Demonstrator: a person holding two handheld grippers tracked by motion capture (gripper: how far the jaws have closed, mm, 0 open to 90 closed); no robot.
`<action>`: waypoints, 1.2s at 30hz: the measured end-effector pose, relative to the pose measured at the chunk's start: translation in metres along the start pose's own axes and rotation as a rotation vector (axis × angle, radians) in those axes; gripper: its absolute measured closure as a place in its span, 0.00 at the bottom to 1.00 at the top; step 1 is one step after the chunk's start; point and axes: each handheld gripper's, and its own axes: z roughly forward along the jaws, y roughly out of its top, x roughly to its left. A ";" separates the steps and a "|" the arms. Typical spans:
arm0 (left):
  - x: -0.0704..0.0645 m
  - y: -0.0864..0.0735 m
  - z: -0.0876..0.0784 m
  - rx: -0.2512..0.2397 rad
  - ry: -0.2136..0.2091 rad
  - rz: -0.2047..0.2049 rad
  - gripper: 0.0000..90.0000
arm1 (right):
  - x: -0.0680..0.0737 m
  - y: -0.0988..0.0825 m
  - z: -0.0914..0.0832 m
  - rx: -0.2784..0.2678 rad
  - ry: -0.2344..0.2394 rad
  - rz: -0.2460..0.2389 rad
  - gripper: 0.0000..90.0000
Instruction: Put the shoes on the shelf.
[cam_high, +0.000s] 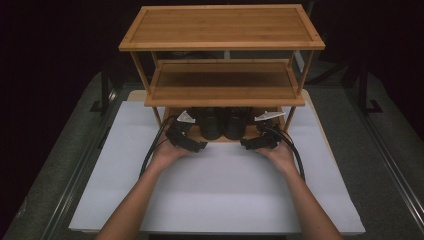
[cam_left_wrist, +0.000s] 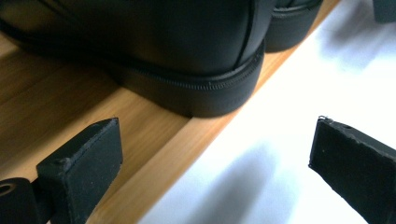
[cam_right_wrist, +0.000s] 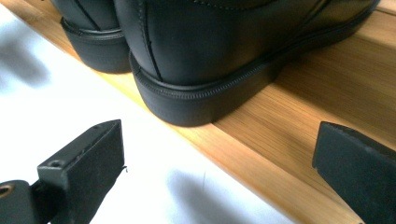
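With both the left tongs (cam_high: 200, 146) and right tongs (cam_high: 245, 145) spread apart and empty at frame centre, we risk nudging the black shoes (cam_high: 223, 122) off the bottom shelf (cam_high: 250, 134) edge.

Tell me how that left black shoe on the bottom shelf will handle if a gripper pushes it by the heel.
The left black shoe would probably slide rather than tip: its flat sole sits fully on the bottom shelf. The thick ridged heel looks stiff, so it should take a push without buckling. The smooth leather upper may be slippery for the pads.
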 end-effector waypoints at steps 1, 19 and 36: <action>0.000 -0.002 -0.002 0.004 0.003 0.004 0.02 | -0.001 -0.001 -0.002 -0.001 0.002 0.001 0.02; -0.007 -0.039 -0.056 -0.024 0.041 -0.016 0.02 | -0.006 -0.032 -0.045 -0.027 0.007 0.007 0.02; -0.012 -0.088 -0.108 -0.062 0.076 -0.034 0.02 | -0.016 -0.074 -0.096 -0.048 -0.036 0.025 0.02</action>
